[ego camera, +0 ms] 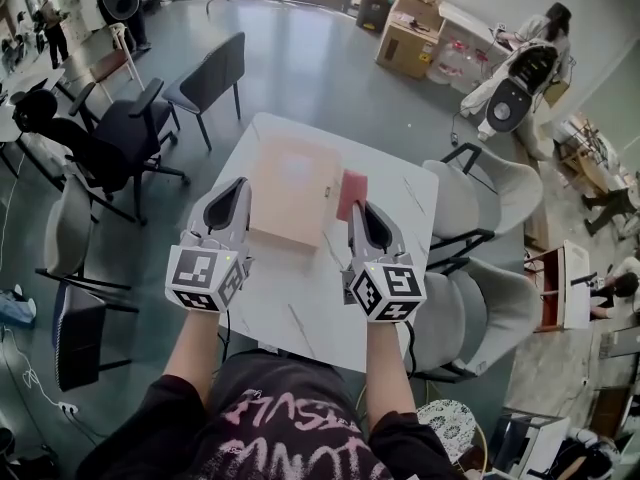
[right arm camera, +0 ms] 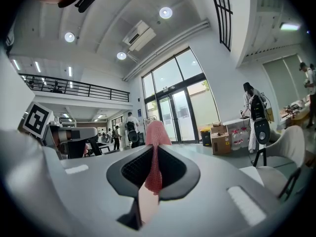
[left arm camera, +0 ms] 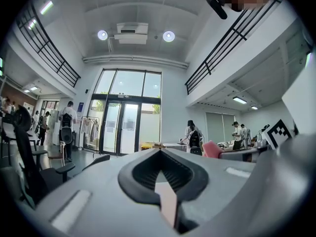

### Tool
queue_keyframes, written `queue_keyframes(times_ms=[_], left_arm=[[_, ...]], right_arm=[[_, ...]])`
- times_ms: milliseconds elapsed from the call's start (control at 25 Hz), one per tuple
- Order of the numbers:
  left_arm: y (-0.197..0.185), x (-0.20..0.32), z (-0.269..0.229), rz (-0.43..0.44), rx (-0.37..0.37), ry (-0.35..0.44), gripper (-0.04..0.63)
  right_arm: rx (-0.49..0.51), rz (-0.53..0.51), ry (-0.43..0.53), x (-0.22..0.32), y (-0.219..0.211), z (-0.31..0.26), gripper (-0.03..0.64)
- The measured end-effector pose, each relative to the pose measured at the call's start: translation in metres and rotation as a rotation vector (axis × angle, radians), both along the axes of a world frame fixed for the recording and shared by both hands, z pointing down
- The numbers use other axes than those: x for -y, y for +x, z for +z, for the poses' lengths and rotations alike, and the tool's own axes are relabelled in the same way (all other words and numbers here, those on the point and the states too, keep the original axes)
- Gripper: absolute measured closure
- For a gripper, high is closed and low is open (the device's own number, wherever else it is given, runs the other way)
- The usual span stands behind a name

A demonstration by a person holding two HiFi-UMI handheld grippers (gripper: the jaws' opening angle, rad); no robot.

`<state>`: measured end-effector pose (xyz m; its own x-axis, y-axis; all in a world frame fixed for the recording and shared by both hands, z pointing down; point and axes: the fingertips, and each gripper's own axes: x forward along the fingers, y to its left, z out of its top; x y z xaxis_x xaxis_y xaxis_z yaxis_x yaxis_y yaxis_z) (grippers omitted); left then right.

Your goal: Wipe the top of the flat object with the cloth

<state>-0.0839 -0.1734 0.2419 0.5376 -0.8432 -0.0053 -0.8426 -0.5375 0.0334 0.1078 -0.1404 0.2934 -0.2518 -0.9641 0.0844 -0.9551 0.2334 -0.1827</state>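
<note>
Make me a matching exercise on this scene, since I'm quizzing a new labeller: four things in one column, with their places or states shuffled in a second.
Things:
1. pink cloth
2. flat box
3. left gripper
4. black office chair

Places or states:
A. lying on the white table
B. on the floor, left of the table in the head view
C. pinched in the right gripper
D. at the box's left edge, holding no cloth

Pairs: 1-C, 2-A, 3-D, 4-B.
</note>
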Motion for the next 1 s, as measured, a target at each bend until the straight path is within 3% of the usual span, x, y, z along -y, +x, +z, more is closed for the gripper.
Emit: queue_keyframes(times_ms=[1000], left_arm=[[0.0074,-0.0025,-0.0079,0.024,0.011,0.017,0.595]], right_arm=[[-0.021,-0.015,0.015,0.0001,0.0008,-0.0080,0.574]])
